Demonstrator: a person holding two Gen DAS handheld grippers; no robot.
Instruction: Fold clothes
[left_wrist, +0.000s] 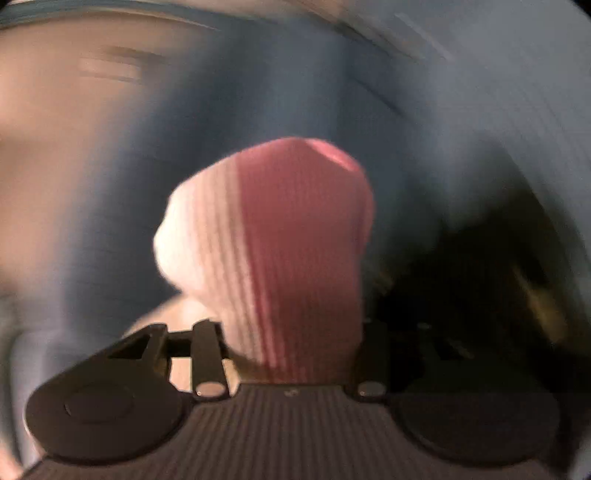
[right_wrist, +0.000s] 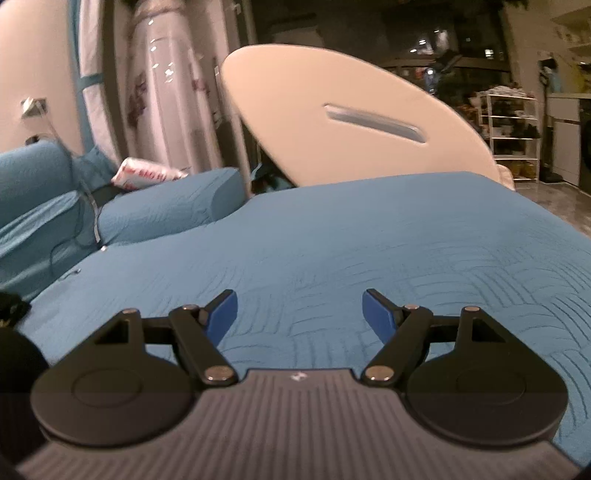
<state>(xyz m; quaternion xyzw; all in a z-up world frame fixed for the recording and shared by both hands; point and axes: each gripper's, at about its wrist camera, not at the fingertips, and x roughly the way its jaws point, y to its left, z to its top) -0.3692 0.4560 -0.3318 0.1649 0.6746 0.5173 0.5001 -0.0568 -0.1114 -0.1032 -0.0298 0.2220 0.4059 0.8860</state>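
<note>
In the left wrist view a pink and white ribbed sock (left_wrist: 280, 243) stands up out of my left gripper (left_wrist: 291, 332), which is shut on it; the fingertips are hidden by the fabric. The view is blurred by motion. In the right wrist view my right gripper (right_wrist: 299, 314) is open and empty, its blue pads (right_wrist: 221, 314) spread wide just above the blue quilted bedspread (right_wrist: 351, 236). No garment shows in the right wrist view.
A white oval board with a slot handle (right_wrist: 332, 122) leans behind the bed. Blue pillows (right_wrist: 166, 206) and a pink and white packet (right_wrist: 144, 173) lie at the left. A white shelf rack (right_wrist: 509, 136) stands at the far right. A dark object (right_wrist: 11, 302) sits at the left edge.
</note>
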